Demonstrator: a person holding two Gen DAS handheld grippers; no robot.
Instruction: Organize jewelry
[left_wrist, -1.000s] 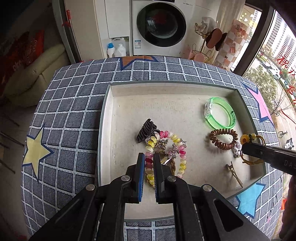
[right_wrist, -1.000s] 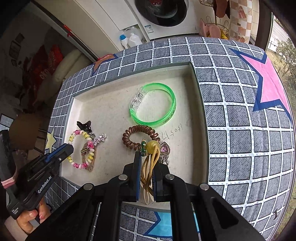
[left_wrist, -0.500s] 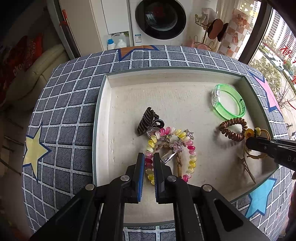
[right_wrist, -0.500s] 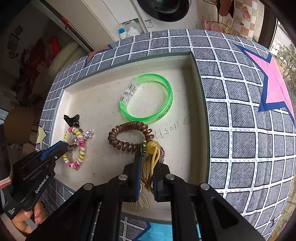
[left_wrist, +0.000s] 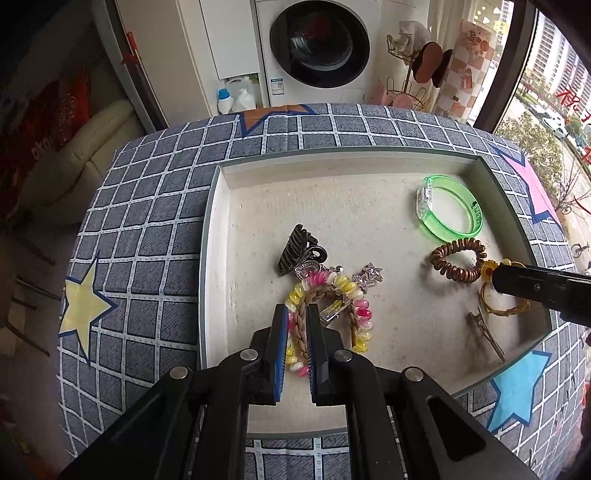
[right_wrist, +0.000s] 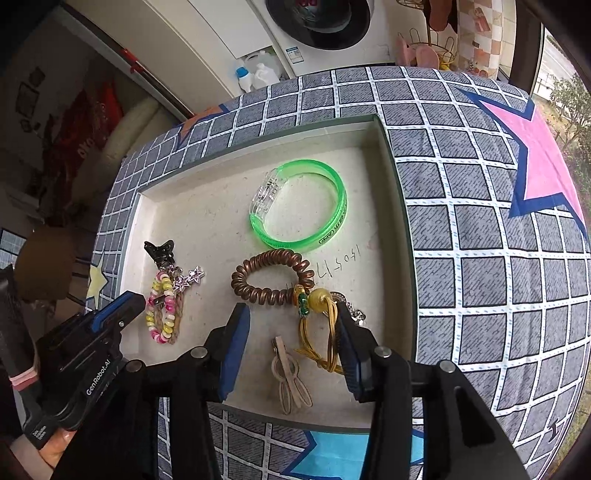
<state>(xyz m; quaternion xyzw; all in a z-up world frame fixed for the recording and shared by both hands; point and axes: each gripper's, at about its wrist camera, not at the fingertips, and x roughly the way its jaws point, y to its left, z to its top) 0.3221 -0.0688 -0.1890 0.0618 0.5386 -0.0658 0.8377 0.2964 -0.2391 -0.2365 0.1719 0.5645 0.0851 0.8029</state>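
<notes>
A shallow white tray (right_wrist: 400, 221) holds the jewelry. My right gripper (right_wrist: 291, 314) has its jaws opening wide. A gold cord bracelet (right_wrist: 317, 350) with a yellow bead lies loose against its right finger, and a pale hair clip (right_wrist: 290, 376) lies between the fingers. My left gripper (left_wrist: 297, 312) is shut over a pink-and-yellow beaded bracelet (left_wrist: 347, 284). A braided brown cord (left_wrist: 301, 332) shows in the narrow gap between its fingers; whether it is pinched I cannot tell. A brown coil hair tie (right_wrist: 258, 291) and a green bangle (right_wrist: 291, 242) lie further back.
A black claw clip (left_wrist: 295, 247) and a silver star clip (left_wrist: 367, 275) lie beside the beaded bracelet. The tray sits on a grey checked cloth with coloured stars (left_wrist: 85, 306). A washing machine (left_wrist: 317, 48) stands beyond the table. A hand (right_wrist: 55, 443) holds the left gripper.
The right jaws, earlier pinched on the gold cord bracelet, have spread apart and the bracelet now lies free on the tray. The left gripper stays shut over the beaded bracelet.
</notes>
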